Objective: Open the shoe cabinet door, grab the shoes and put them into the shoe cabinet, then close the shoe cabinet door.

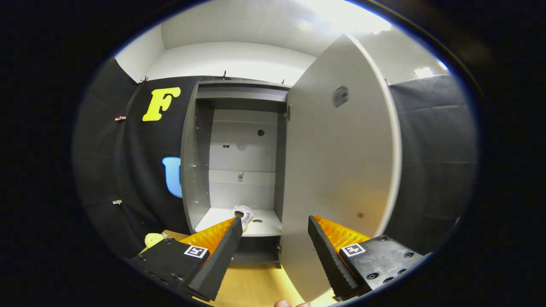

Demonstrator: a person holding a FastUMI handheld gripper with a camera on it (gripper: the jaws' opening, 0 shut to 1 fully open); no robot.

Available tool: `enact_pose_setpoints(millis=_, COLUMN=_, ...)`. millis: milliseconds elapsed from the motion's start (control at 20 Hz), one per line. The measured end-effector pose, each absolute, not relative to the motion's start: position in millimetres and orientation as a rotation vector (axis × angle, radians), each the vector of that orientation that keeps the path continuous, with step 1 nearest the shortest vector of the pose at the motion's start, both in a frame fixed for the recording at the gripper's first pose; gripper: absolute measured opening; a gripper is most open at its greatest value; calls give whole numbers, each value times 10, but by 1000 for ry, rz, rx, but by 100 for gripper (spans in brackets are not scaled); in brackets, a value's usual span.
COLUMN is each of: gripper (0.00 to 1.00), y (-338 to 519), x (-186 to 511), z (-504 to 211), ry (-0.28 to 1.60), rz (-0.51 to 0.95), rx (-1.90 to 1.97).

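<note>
The grey shoe cabinet [196, 153] stands ahead with its door [341, 170] swung wide open toward me on the right. A small pale shoe [244, 212] lies on the cabinet's bottom shelf [266, 226], just beyond my left fingertip. My gripper [275, 224] is open with nothing between its fingers. The door's lower edge hangs between the fingers, closer to the right one, and I cannot tell if it touches it.
A yellowish object [152, 239] lies on the wooden floor [256, 285] left of the cabinet, partly hidden by my left finger. Black cloth walls flank the cabinet on both sides. A fingertip of a person's hand [283, 303] shows below the fingers.
</note>
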State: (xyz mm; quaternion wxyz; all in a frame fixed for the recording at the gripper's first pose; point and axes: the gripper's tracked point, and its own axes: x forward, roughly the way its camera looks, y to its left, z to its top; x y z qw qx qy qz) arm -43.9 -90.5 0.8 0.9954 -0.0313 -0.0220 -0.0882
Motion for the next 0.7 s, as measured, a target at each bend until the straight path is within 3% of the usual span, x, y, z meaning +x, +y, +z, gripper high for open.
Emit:
enact_pose_setpoints(millis=400, gripper=97, y=-2031, x=-1143, z=-184, ry=6, rz=-383, rx=-93)
enact_pose_setpoints(millis=700, gripper=98, y=-2861, x=-817, z=-288, ry=49, rz=-492, rx=-32)
